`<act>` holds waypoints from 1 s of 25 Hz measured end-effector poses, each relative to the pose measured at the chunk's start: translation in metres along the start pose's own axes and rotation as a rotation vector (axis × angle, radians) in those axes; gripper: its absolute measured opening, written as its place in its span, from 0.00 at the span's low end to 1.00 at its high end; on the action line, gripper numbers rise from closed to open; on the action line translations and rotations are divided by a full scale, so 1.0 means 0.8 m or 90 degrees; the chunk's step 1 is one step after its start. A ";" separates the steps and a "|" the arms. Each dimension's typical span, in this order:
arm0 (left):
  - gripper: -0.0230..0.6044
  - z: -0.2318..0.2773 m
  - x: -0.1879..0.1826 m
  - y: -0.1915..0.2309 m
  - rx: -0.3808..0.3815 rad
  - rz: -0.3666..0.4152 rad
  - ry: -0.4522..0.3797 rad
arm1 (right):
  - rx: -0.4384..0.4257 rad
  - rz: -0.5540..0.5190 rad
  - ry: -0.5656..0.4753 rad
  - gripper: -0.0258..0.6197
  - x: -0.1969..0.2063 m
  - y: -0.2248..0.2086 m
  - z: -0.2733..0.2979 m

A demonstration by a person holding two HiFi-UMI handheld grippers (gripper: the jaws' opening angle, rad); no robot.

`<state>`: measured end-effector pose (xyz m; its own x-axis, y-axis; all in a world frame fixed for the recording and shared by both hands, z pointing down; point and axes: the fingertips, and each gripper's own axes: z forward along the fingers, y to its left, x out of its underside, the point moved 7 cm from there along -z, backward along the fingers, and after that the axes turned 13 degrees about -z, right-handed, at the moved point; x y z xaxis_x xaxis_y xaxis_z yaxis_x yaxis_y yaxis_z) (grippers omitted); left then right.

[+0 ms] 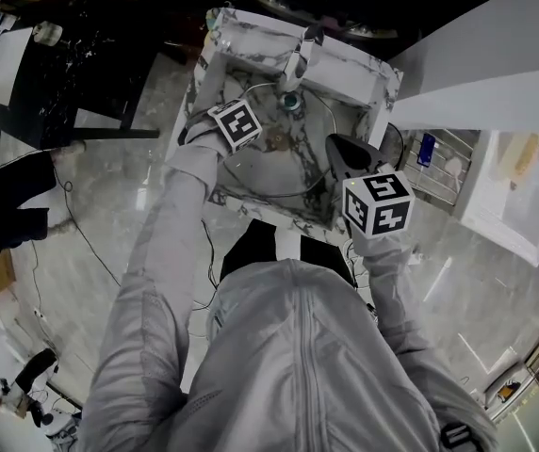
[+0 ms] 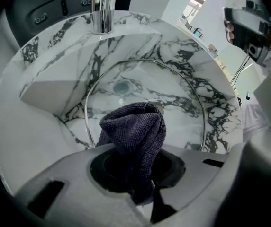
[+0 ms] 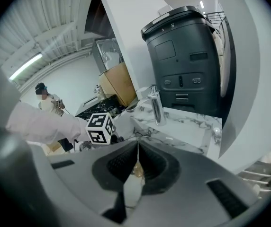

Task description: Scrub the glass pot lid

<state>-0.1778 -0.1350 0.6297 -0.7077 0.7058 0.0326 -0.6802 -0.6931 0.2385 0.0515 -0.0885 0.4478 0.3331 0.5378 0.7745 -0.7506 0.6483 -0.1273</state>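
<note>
The glass pot lid (image 2: 176,110) lies in the marble sink (image 2: 45,65), just on the person's side of the tap (image 2: 102,8), its metal rim ringing the basin floor. The left gripper (image 2: 134,174) has its jaws pressed together on a bunched dark cloth (image 2: 135,126), and the wad sticks out in front of the jaws and over the near half of the lid. No view settles whether the cloth is touching the glass. The right gripper (image 3: 136,167), to the right of the tap as the person faces it, has its jaws closed on a thin edge that I take to be the lid's rim, seen edge-on.

My reading is that the scrubbing step is in hand, with one tool steadying the lid and the other carrying the cloth. The next move calls for pressing the wad flat on the glass and rubbing from the rim inward toward the tap. The right grip has to stay firm meanwhile, because wet glass on marble would likely slide.

As for writing, little can be read. The marker cube (image 1: 378,203) bears only black-and-white square patterns (no letters), and the black machine (image 3: 187,65) behind the tap has small marks on top that are too small to make out. No brand shows on the lid or the cloth.
</note>
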 end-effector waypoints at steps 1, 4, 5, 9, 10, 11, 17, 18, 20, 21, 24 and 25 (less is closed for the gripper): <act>0.14 0.000 -0.003 -0.001 -0.001 -0.003 -0.010 | -0.001 0.000 0.001 0.09 0.001 -0.002 0.000; 0.14 0.000 -0.012 -0.001 -0.017 -0.017 -0.042 | -0.001 0.001 0.003 0.09 0.003 -0.006 -0.002; 0.14 0.001 -0.016 -0.001 -0.022 -0.024 -0.052 | -0.001 0.002 0.004 0.09 0.003 -0.008 -0.002; 0.14 0.008 -0.029 -0.001 -0.039 -0.048 -0.099 | 0.000 0.004 0.006 0.09 0.008 -0.015 -0.007; 0.14 0.010 -0.033 -0.002 -0.044 -0.052 -0.109 | 0.001 0.004 0.008 0.09 0.009 -0.017 -0.008; 0.14 0.011 -0.036 -0.003 -0.048 -0.057 -0.119 | 0.002 0.005 0.009 0.09 0.011 -0.019 -0.010; 0.14 0.019 -0.055 -0.010 -0.061 -0.090 -0.188 | 0.005 0.010 0.019 0.09 0.019 -0.027 -0.017; 0.14 0.021 -0.058 -0.012 -0.064 -0.090 -0.194 | 0.006 0.011 0.020 0.09 0.021 -0.028 -0.018; 0.14 0.023 -0.064 -0.015 -0.068 -0.090 -0.208 | 0.007 0.013 0.022 0.09 0.023 -0.030 -0.020; 0.14 0.024 -0.067 -0.017 -0.069 -0.092 -0.217 | 0.008 0.014 0.023 0.09 0.025 -0.030 -0.021; 0.14 0.028 -0.078 -0.025 -0.069 -0.110 -0.241 | 0.010 0.017 0.025 0.09 0.028 -0.031 -0.023; 0.14 0.029 -0.081 -0.028 -0.067 -0.117 -0.247 | 0.011 0.018 0.026 0.09 0.029 -0.031 -0.024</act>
<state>-0.1123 -0.1619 0.6451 -0.4635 0.8074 0.3652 -0.8180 -0.5483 0.1740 0.0890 -0.0818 0.4573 0.3342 0.5779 0.7445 -0.7695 0.6234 -0.1385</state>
